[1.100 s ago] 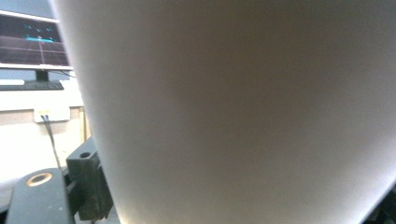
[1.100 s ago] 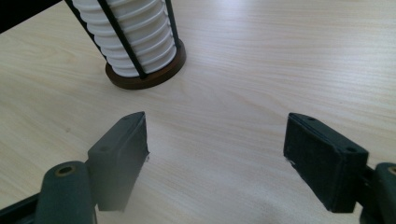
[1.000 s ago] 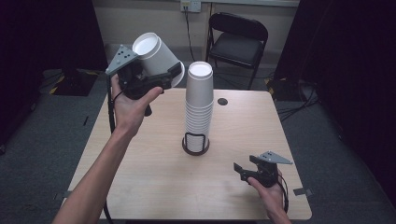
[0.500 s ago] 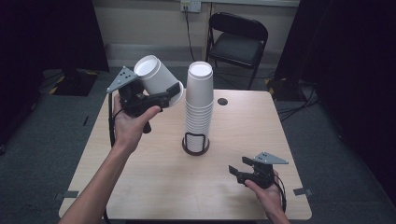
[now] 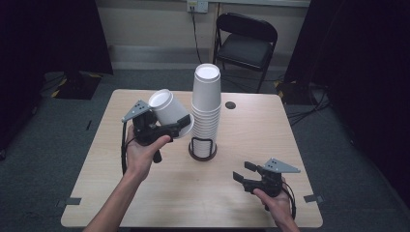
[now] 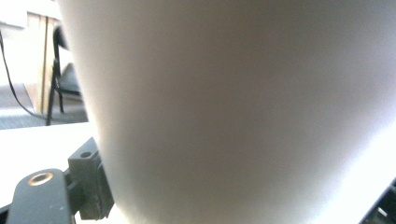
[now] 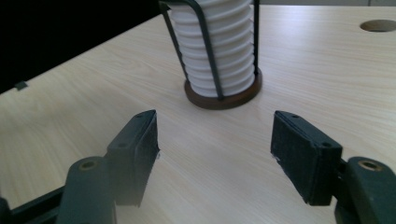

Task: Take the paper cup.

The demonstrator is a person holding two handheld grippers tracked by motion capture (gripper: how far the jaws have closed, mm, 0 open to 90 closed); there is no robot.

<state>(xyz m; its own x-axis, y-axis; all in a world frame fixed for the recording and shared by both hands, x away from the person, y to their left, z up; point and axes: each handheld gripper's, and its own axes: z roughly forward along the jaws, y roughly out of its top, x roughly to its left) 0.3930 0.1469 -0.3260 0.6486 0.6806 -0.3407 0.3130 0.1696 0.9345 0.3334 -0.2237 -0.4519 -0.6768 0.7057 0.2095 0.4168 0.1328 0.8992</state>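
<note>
We start at the left gripper [image 5: 167, 129], whose jaws are clamped on a single white paper cup [image 5: 170, 112]; the cup is tilted, its closed base pointing up and toward ten o'clock, its open mouth toward four o'clock, and it hangs in the air above the table [image 5: 111, 159], just beside the cup stack [image 5: 206, 104] at the stack's nine o'clock. In the left gripper view the cup wall [image 6: 243, 112] sits right against the lens between the jaws, so the grip looks firm. The stack stands upside down in a dark wire holder [image 5: 202, 149] near the table's middle, with a small round hole [image 5: 230, 105] in the tabletop at its two o'clock. Our right gripper [image 5: 245, 172] rests low near the table's five o'clock corner, jaws spread wide and holding nothing; the right gripper view looks between its pads [image 7: 140, 149] at the holder's base [image 7: 223, 95] ahead at twelve o'clock. We judge the step in hand to be carrying one cup that is apart from the stack. The next move, we think, calls for turning the cup level and lowering it onto bare wood around eight o'clock of the holder, keeping its rim clear of the stack so nothing tips, then easing the jaws apart.
</note>
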